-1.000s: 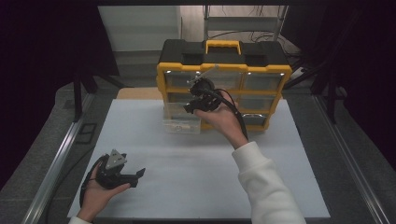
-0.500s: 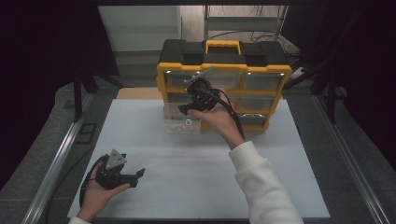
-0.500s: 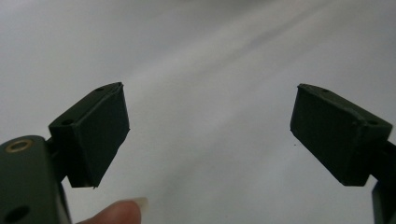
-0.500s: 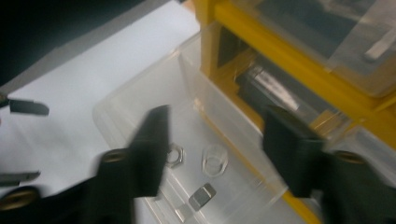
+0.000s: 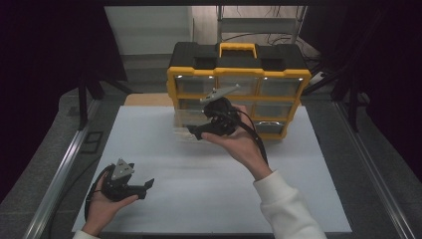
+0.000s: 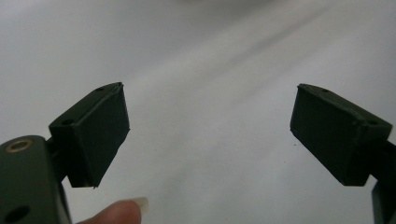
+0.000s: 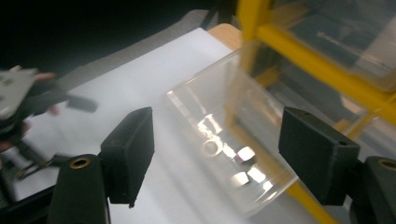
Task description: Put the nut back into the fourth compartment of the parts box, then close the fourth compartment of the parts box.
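A yellow and black organiser case (image 5: 239,74) with clear drawers stands at the back of the white table (image 5: 199,199). One clear drawer (image 5: 186,124) is pulled out of its lower left corner and holds a few small metal nuts (image 7: 243,156). My right gripper (image 5: 198,133) hovers just over that drawer. In the right gripper view the right gripper (image 7: 215,154) is open and has just been opening; the drawer (image 7: 224,130) lies ahead between the jaws, untouched by the pads. My left gripper (image 5: 144,186) rests low at the front left. Its jaws stand wide and empty in the left gripper view (image 6: 210,135).
A metal rail (image 5: 59,169) runs along the table's left edge and another (image 5: 370,169) along the right. A wire shelf (image 5: 259,20) stands behind the case. The person's fingertip (image 6: 119,212) shows under the left jaw.
The right hand has drawn back from the case front, toward the near left, over the pulled-out drawer, and its jaws have spread. The left hand has stayed put.
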The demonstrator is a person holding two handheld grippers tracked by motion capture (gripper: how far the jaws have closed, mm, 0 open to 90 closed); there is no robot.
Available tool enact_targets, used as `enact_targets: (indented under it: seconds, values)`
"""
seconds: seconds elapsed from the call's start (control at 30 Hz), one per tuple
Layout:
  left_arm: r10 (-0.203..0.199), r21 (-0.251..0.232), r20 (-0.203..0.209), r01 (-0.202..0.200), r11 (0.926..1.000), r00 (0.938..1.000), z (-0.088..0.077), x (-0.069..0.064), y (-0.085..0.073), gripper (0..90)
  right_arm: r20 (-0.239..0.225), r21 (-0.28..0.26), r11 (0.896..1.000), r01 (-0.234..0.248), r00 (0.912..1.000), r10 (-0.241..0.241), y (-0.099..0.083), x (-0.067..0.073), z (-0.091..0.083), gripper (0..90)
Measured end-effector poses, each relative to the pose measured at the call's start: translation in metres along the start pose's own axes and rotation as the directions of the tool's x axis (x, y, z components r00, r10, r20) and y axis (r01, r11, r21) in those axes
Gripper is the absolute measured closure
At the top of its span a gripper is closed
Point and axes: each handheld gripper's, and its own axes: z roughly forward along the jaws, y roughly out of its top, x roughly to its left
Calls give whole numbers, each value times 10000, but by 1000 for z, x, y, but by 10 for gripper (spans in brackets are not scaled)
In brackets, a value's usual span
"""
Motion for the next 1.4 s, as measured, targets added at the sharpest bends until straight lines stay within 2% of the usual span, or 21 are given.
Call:
enact_targets:
  seconds: [0.03, 0.17, 0.3, 0.43, 0.7, 0.77, 0.97, 1.07, 1.23, 1.37, 1.4]
  values:
    - [-24, -9, 0, 24, 10000, 10000, 0, 0, 0, 125, -54, -52, 9998, 205, 9998, -206, -7, 5, -4, 285]
    - [-20, -23, -4, 20, 10000, 10000, 0, 1, 0, 124, -199, -118, 9997, 228, 9995, -231, -15, 10, -7, 290]
    - [-69, -57, -20, 69, 10000, 10000, 1, 2, 0, 125, -462, -253, 9995, 183, 9987, -195, -36, 15, -7, 301]
    - [-35, -32, 16, 36, 10000, 10000, 1, 2, 2, 125, -467, -181, 9997, 188, 9987, -196, -49, 19, -5, 310]
    - [3, -64, 38, -3, 10000, 10000, 2, 1, 3, 125, -722, -100, 9984, 564, 9958, -570, -59, 32, -6, 335]
    - [12, -65, 37, -12, 10000, 10000, 2, 1, 3, 125, -835, 62, 9971, 765, 9936, -757, -65, 37, -4, 373]
    - [35, -69, 85, -35, 10000, 10000, 3, 0, 5, 125, -900, 357, 9944, 994, 9913, -958, -71, 40, 5, 443]
    - [83, -77, 108, -82, 9999, 9999, 3, -1, 5, 125, -858, 422, 9947, 940, 9922, -901, -73, 40, 8, 468]
    - [113, -92, 122, -112, 9999, 9999, 3, -2, 6, 125, -886, 754, 9925, 957, 9921, -890, -78, 39, 19, 570]
    - [120, -92, 91, -120, 9999, 9999, 4, -2, 6, 125, -887, 840, 9925, 889, 9927, -814, -79, 39, 27, 669]
    - [120, -92, 91, -120, 9999, 9999, 4, -2, 6, 125, -887, 840, 9925, 889, 9927, -814, -79, 39, 27, 669]
